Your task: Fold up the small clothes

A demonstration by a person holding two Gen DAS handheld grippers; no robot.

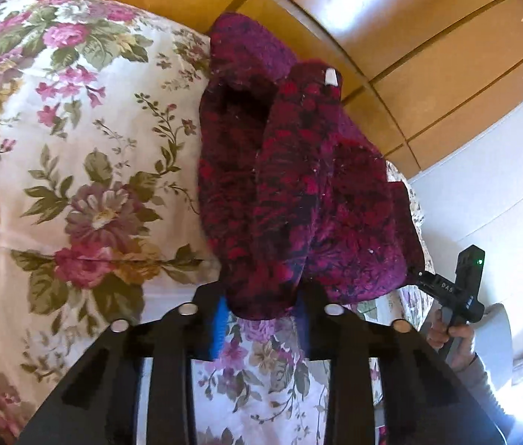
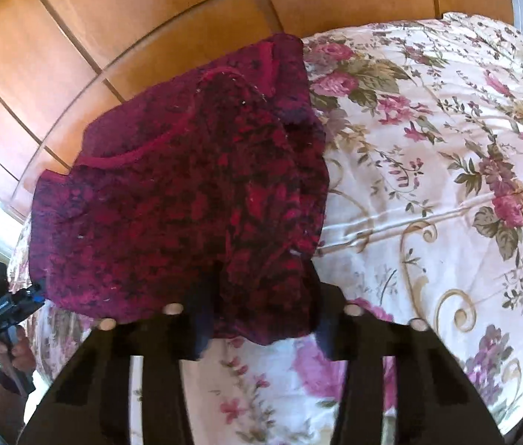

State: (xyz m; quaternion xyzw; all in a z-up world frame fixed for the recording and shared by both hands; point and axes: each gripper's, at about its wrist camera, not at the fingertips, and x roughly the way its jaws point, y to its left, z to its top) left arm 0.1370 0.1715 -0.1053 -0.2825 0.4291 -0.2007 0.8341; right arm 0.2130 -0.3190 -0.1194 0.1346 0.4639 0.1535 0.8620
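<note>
A dark red and purple knitted garment (image 1: 298, 185) stretches away from both grippers over the floral bedspread (image 1: 75, 148). It is bunched in folds, with a small white label (image 1: 331, 76) near its far end. My left gripper (image 1: 261, 307) is shut on the garment's near edge, and the fabric fills the gap between its blue-padded fingers. In the right wrist view the garment (image 2: 187, 204) spreads wider, and my right gripper (image 2: 261, 319) is shut on its near hem. Each view shows the other gripper at a corner: the right one (image 1: 461, 289) and the left one (image 2: 12, 304).
The floral bedspread (image 2: 428, 185) fills the ground under the garment. Orange-brown panels with dark seams (image 1: 409, 37) lie beyond the bed's edge. A white surface (image 1: 502, 185) stands at the right. A person's hand (image 2: 12, 348) holds the left gripper's handle.
</note>
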